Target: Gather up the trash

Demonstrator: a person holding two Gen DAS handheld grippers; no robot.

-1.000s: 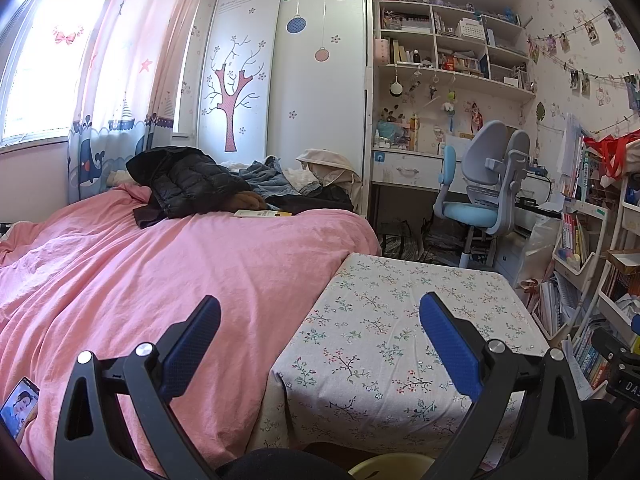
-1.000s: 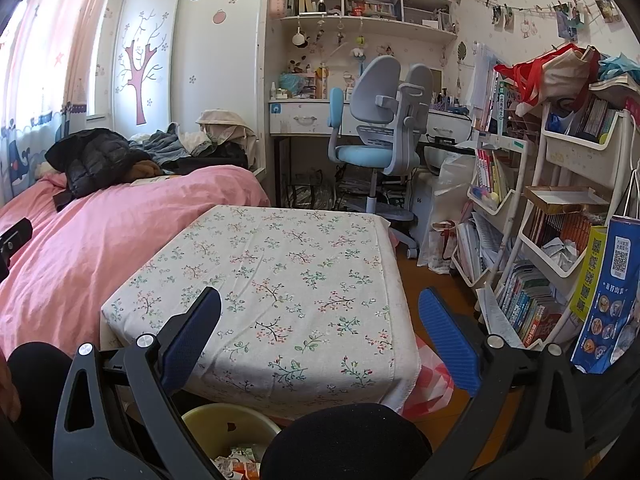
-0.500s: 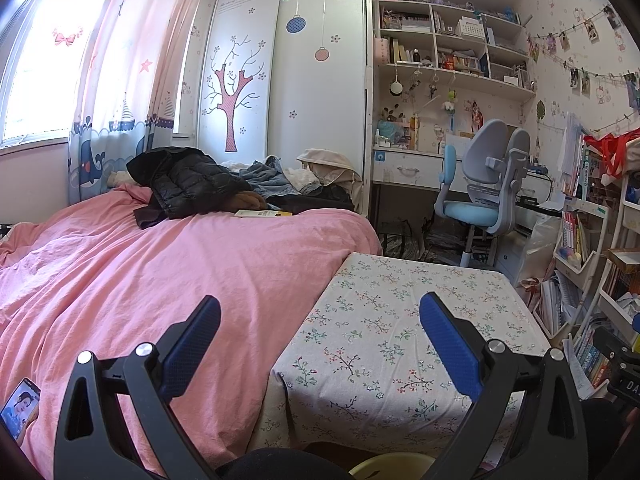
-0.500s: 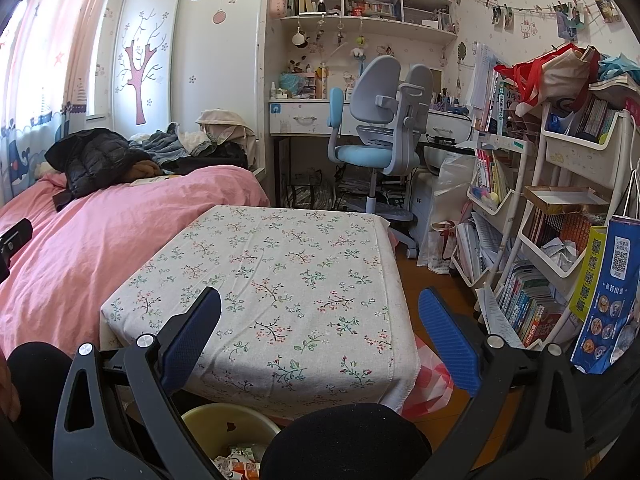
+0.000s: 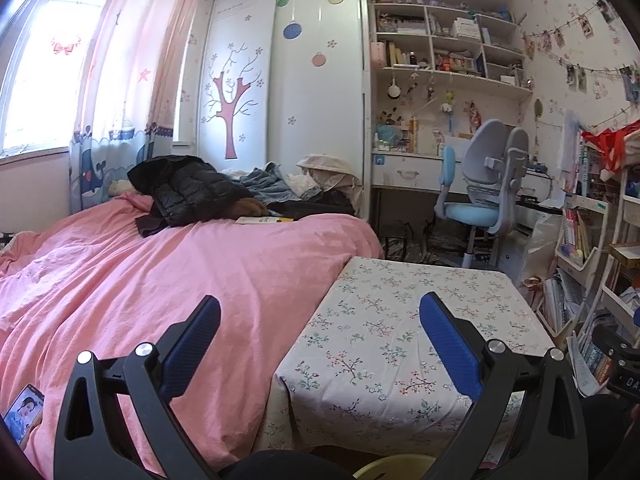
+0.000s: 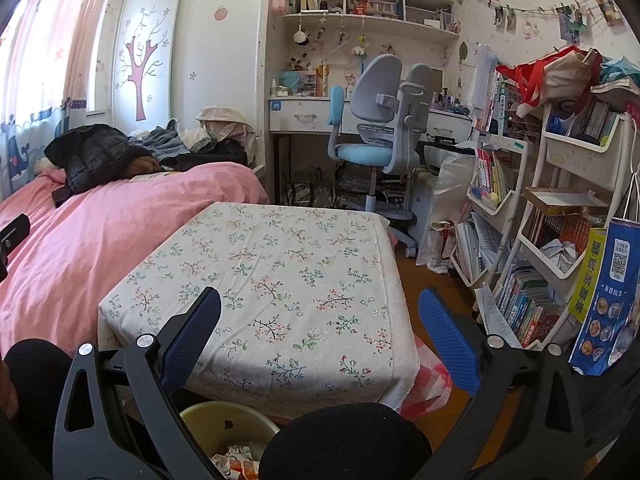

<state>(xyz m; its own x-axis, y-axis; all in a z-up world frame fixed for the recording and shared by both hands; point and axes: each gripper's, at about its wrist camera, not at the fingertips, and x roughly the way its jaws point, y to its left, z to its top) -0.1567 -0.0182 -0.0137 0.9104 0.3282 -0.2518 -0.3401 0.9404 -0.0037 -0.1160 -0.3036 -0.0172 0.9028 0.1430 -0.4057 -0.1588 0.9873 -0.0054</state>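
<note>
My left gripper (image 5: 320, 320) is open and empty, held over the near edge of the table with the floral cloth (image 5: 400, 320) and the pink bed (image 5: 160, 280). My right gripper (image 6: 319, 318) is open and empty above the same table (image 6: 288, 264). A yellow bin (image 6: 228, 428) stands on the floor below the table's near edge, with wrappers and paper scraps (image 6: 236, 460) inside. Its rim also shows at the bottom of the left wrist view (image 5: 392, 466). No trash shows on the tablecloth.
A black jacket (image 5: 188, 192) and clothes lie on the bed's far end. A phone (image 5: 20, 412) lies on the bed at lower left. A blue desk chair (image 6: 380, 128) stands by the desk. Crowded book racks (image 6: 560, 220) stand on the right. My knee (image 6: 344, 440) is below.
</note>
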